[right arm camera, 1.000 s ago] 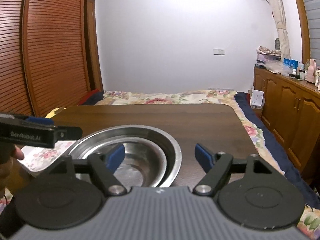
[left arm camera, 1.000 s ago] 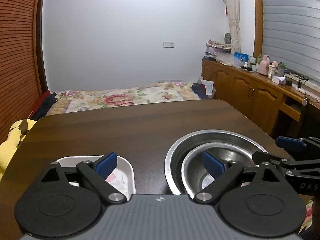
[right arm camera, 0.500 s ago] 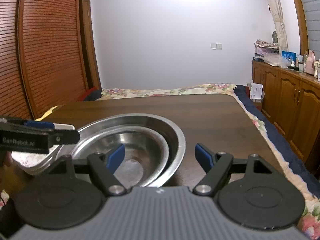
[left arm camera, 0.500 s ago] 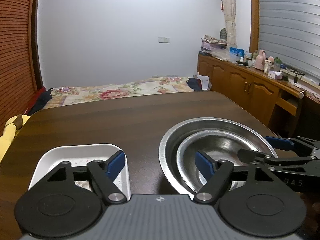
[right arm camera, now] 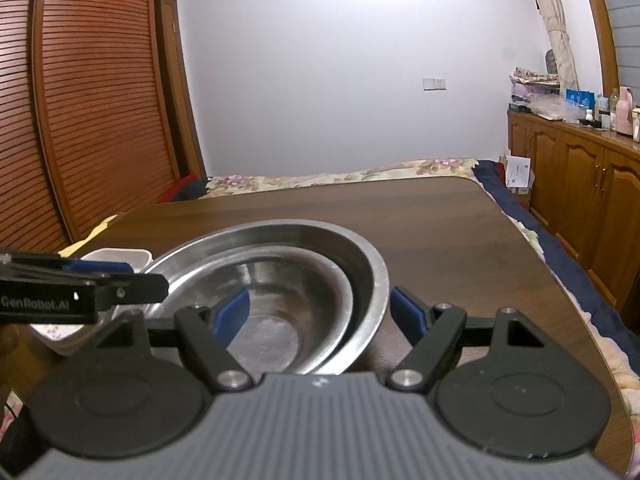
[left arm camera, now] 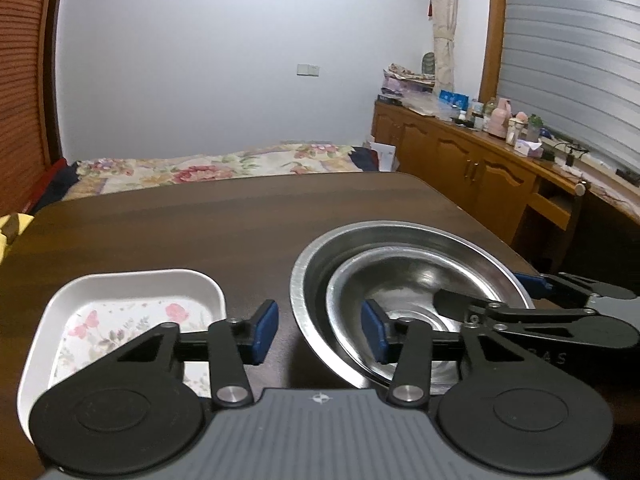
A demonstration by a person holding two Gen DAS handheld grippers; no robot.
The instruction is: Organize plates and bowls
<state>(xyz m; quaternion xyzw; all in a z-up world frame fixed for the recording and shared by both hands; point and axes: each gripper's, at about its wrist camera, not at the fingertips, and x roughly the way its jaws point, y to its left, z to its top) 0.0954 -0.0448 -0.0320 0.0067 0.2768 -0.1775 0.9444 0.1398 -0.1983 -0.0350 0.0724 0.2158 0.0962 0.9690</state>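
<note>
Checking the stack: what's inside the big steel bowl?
A smaller steel bowl sits nested inside the large steel bowl, off-centre toward the left gripper's side. The smaller bowl looks empty. Whatever lies between the two bowls is covered.

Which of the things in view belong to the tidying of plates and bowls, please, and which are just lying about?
Job:
large steel bowl
small steel bowl, nested inside it
white floral plate, beside the bowls
left tool, open
right tool, open, straddling the bowl rims

Lying about:
table
bed
cabinet with bottles
</note>
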